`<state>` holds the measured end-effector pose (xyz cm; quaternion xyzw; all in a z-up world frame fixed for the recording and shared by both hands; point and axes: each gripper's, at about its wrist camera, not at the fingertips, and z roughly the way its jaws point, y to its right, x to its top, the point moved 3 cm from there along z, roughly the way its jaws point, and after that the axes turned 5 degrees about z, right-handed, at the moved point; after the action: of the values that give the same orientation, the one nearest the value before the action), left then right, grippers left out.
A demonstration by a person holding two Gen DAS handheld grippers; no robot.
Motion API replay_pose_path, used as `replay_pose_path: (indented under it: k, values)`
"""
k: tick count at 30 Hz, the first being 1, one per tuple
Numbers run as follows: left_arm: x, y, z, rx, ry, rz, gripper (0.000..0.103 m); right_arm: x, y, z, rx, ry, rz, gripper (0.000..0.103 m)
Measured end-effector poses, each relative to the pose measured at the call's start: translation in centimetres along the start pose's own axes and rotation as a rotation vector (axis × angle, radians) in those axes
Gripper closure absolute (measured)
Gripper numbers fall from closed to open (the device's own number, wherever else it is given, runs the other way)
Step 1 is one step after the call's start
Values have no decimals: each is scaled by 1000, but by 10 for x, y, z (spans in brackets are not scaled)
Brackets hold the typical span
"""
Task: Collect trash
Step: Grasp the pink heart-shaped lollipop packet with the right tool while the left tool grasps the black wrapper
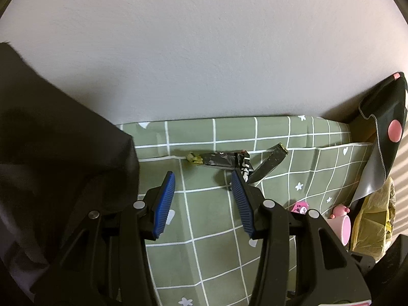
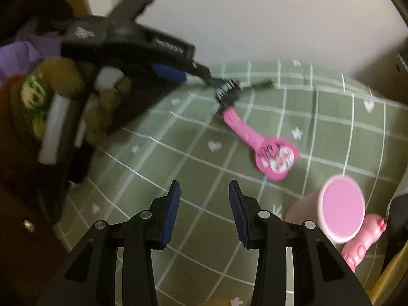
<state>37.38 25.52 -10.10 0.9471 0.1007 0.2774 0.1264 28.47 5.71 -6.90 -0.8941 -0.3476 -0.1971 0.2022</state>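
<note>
- The trash, a dark crumpled wrapper (image 1: 224, 160), is seen lying on the green checked surface (image 1: 211, 229) near the wall, with a dark strip (image 1: 267, 164) leaning just beside it.
- The left gripper (image 1: 203, 182) is held just short of the wrapper. Its jaws are about half open and nothing is held in them.
- The right gripper (image 2: 204, 190) is held over bare cloth. Its jaws are open and empty too.
- The left jaws should be lowered so one pad goes on each side of the wrapper, then closed softly.
- The pink toy (image 2: 257, 145) and pink cup (image 2: 339, 209) should be left alone.
- The yellow bag (image 1: 374, 219) at the edge is likely where the trash belongs.
</note>
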Motion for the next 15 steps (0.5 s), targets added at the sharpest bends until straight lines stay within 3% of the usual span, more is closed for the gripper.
replay_pose_path:
  k: [4, 8, 11, 15]
  values:
    - [2, 6, 6, -5, -9, 26, 59, -2, 44, 5, -134, 23, 193, 67]
    - [5, 5, 11, 1, -17, 25, 59, 9, 71, 6, -140, 74, 350, 65]
    - [7, 3, 12, 3, -19, 22, 59, 19, 66, 16, -135, 77, 327, 64]
    - [9, -2, 10, -12, -14, 15, 59, 32, 42, 37, -125, 54, 179, 63]
